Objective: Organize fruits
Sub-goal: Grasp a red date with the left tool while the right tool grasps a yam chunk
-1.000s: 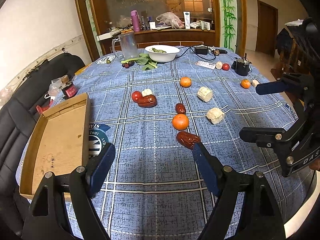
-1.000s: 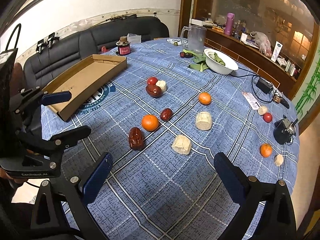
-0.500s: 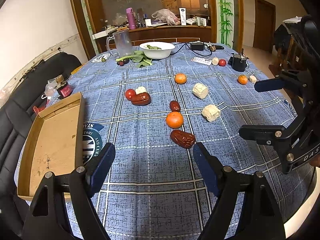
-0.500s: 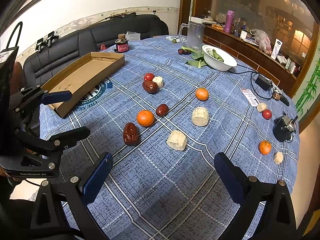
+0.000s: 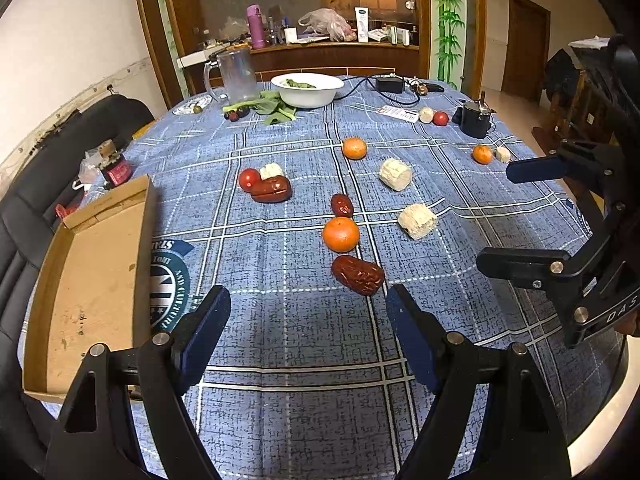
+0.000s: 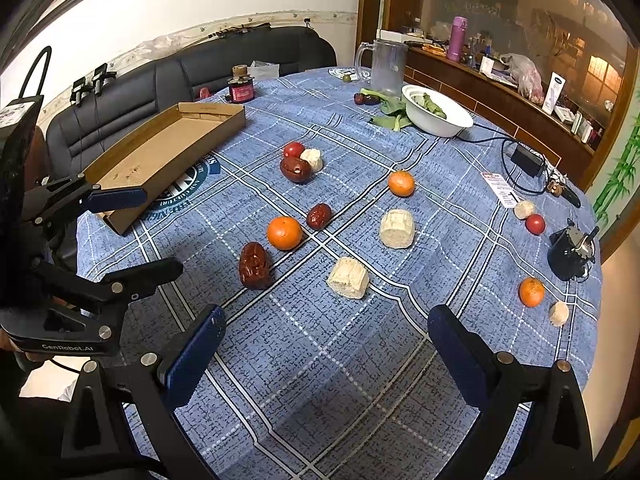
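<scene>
From my remote station I noted both claws above the blue plaid tablecloth (image 5: 296, 360), each released, nothing between the pads.

Left wrist view, left to right: the empty cardboard tray (image 5: 92, 280) lay to the left of my left gripper (image 5: 308, 312), its long wall just beside the left finger (image 5: 208, 328). Farther ahead and left of centre, a cherry tomato (image 5: 249, 179), a pale corn piece (image 5: 271, 170) and a large red date (image 5: 273, 191) sat touching in a cluster. Just ahead of the right fingertip lay a wrinkled red date (image 5: 357, 274), apart from the pads. Beyond it stood a mandarin (image 5: 341, 234), then a smaller date (image 5: 341, 205) close behind. To the right of these lay two corn pieces, one nearer (image 5: 417, 221) and one farther (image 5: 395, 174), with another mandarin (image 5: 354, 148) farther ahead. My right gripper (image 5: 520, 216) appeared at the right edge, well above the cloth, fingers spread.

Right wrist view: my right gripper (image 6: 326, 334) hovered with the nearer corn piece (image 6: 348, 278) ahead of its gap and untouched. Far to its right lay a third mandarin (image 6: 531, 291) with a small pale piece (image 6: 558, 313) beside it. A white bowl (image 6: 438, 114) of greens and a clear jug (image 6: 386, 66) stood at the far side.
</scene>
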Demonstrator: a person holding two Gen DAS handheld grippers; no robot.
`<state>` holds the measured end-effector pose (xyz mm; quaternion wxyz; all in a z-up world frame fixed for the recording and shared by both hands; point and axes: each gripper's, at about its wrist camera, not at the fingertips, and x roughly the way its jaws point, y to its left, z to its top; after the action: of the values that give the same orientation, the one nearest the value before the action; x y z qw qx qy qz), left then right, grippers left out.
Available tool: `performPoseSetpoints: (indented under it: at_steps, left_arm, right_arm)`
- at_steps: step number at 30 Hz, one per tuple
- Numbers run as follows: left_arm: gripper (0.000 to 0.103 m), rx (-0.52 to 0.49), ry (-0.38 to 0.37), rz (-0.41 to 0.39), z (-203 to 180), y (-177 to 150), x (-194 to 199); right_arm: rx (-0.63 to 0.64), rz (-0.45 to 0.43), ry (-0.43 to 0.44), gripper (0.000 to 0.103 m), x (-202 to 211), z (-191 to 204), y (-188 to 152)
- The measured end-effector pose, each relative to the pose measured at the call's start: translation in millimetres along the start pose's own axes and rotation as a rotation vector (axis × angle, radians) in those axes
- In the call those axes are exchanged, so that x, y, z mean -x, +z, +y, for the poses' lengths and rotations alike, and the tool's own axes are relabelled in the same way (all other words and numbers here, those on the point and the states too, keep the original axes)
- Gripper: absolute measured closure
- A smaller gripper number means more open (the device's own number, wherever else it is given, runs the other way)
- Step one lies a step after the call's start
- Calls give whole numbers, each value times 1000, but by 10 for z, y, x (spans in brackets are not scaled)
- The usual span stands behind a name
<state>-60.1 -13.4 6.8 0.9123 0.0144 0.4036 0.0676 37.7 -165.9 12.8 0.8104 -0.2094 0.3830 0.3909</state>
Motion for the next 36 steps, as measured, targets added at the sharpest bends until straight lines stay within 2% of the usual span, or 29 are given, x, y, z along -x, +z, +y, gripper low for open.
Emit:
performPoseSetpoints:
  at_steps: [6,11,15,19,25,28,30,32,34,36]
  left_arm:
    - [23,-2,-57,38,-47,49,-175]
    - [23,-2,-100,84,-101,89,-405]
    - [23,19,-134,114,-100,128,-580]
    - [23,17,-134,132,-87,148,-718]
    - [24,43,-174,172,-28,112,-914]
    - [31,23,-179,163,-61,119,-901]
    - [37,0,-156,160,-100,123,-904]
    - [50,-20,-143,152,-131,130,-901]
    - [59,-22,-142,148,-123,138,-902]
    - [61,-20,-142,150,-109,146,-905]
  right_arm:
    - [-7,29,14,11,-182,-64,4]
    - [-28,66,55,24,-402,-152,24]
    - [-51,88,91,39,-576,-230,56]
    - [-60,97,109,41,-714,-271,114]
    - [-55,113,116,47,-878,-258,160]
    - [-53,121,111,49,-944,-250,158]
    - [-47,125,97,52,-980,-241,148]
    - [-42,117,81,55,-985,-231,147]
    - [-39,117,61,63,-987,-234,145]
    - [-50,116,54,66,-970,-259,140]
